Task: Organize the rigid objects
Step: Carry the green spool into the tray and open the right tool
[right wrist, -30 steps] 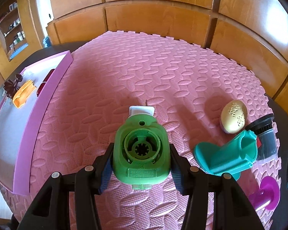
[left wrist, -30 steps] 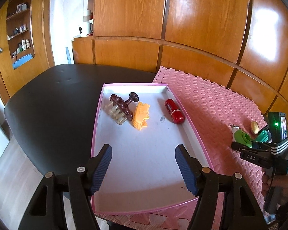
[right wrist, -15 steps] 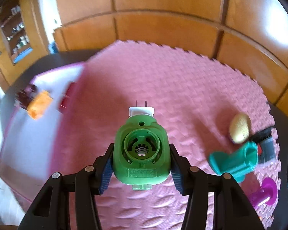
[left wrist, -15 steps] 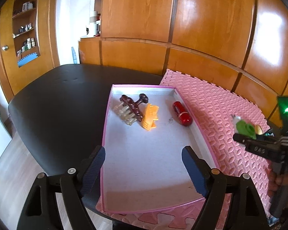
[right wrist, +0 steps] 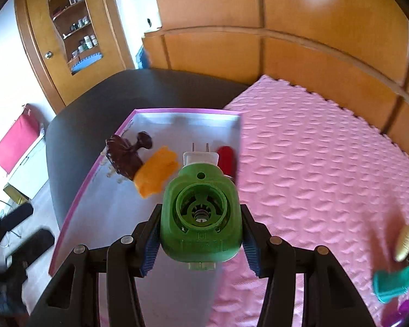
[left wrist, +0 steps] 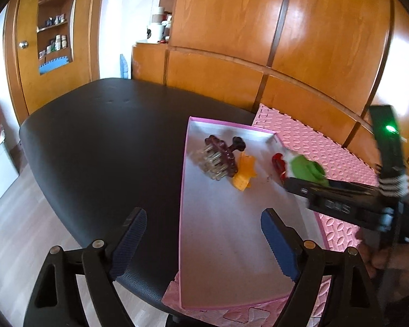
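- Green plastic, squat and rounded, fills the right claw (right wrist: 201, 241): a plug-in device (right wrist: 201, 215) with a white plug end and two metal prongs pointing away, clamped on both flanks by the blue ribbed pads.
- That held device hangs over the near right part of the pink-rimmed tray (right wrist: 76, 204); in the left wrist view it shows as a blurred green shape (left wrist: 308, 170) above the tray's right rim (left wrist: 181, 190).
- The left claw (left wrist: 204, 244) stands wide with nothing between its pads, its jaws having just been opening; it hovers over the tray's near end and the black counter (left wrist: 95, 136).
- Three things lie at the tray's far end: one dark brown hair claw clip (left wrist: 220, 158) with clear teeth, one orange clip (left wrist: 245, 173) beside it, one glossy red cylinder (right wrist: 227, 158) to their right.
- On the pink embossed foam mat (right wrist: 313, 163), well apart from the tray, sit one gold egg-shaped piece (right wrist: 403, 242), one teal plastic piece (right wrist: 392, 283), and a purple item (right wrist: 405, 306) at the frame edge, too blurred to identify, perhaps a small toy.
- The tray floor is smooth and pale grey; the mat's edge is jigsaw-toothed.
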Demonstrator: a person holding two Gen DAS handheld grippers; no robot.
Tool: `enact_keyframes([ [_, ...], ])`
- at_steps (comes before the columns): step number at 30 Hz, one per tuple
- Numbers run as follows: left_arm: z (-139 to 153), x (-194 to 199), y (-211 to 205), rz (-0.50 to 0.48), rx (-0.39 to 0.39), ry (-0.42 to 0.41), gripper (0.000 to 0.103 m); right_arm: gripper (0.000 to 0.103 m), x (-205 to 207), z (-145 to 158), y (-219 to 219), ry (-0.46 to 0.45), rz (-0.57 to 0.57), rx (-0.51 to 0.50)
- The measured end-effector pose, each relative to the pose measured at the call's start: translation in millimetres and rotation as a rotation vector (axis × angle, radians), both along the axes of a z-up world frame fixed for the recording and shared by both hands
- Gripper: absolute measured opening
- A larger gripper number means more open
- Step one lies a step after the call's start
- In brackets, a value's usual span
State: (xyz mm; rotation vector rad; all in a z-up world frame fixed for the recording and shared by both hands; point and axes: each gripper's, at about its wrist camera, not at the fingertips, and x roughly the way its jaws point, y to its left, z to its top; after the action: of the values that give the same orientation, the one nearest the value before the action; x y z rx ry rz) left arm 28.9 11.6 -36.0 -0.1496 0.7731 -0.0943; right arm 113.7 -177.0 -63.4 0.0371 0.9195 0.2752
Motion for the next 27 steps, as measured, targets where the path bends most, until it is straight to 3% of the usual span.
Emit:
enact_keyframes([
  [5, -3, 2, 2, -0.002, 0.004, 0.01, 0.086, 0.053, 30, -24, 18, 0.081, -0.004, -0.03],
  [9, -6, 3, 1, -0.007, 0.009, 0.018, 0.086, 0.053, 31, -27, 16, 0.101, -0.008, -0.013],
  [17, -2, 1, -5, -0.019, 0.015, 0.006, 0.086, 0.056, -1, -2, -2, 0.008, -0.034, 0.037],
  [27, 7, -9, -21, -0.063, 0.044, -0.018, 0.086, 0.057, -43, 26, -35, -0.097, -0.098, 0.014],
])
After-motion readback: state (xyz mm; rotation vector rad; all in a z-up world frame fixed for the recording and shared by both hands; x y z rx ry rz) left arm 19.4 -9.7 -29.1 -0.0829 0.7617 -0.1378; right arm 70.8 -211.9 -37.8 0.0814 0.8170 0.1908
